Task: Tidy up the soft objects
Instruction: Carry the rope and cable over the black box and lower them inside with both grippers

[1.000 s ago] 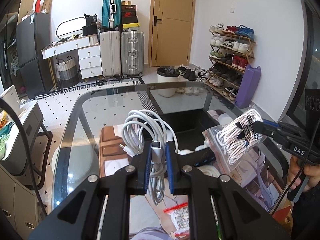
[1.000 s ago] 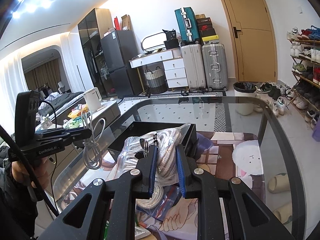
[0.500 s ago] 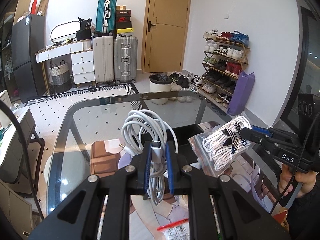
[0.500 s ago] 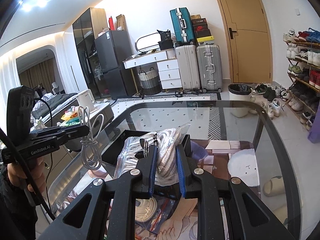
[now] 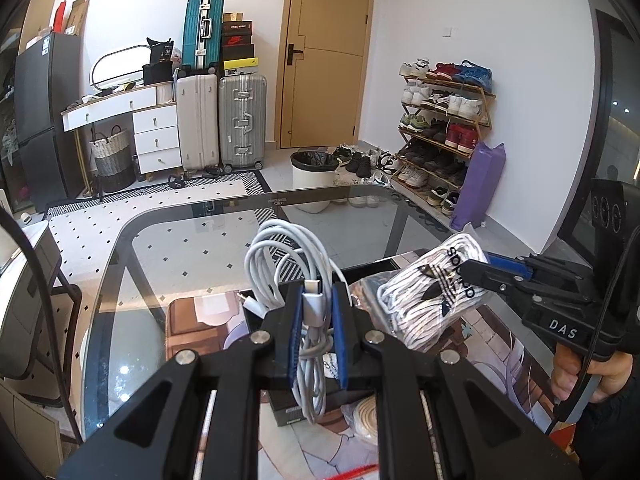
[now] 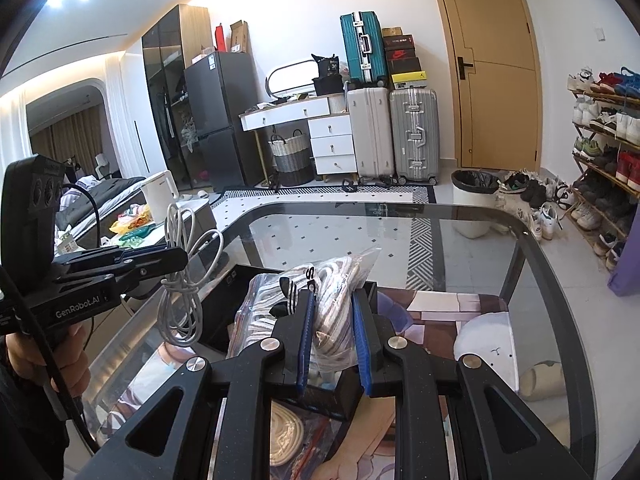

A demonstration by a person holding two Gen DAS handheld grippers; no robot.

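- While both claws stayed clamped, the left claw (image 5: 316, 322) had lifted its white cable coil (image 5: 290, 264) above the black box (image 6: 240, 300).
- Beside it, the right claw (image 6: 332, 334) had raised the bagged laces (image 6: 320, 300) over that box on the bench (image 6: 540, 280).

A glass table (image 5: 168, 248); beyond it suitcases (image 5: 240, 120), a shoe rack (image 5: 444, 120), a door (image 5: 328, 52), perhaps a bin (image 5: 312, 180).

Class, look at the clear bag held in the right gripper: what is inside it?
The bag holds bundled white laces with black lettering and a trefoil logo. The right gripper covers its lower part, so anything else inside cannot be seen.
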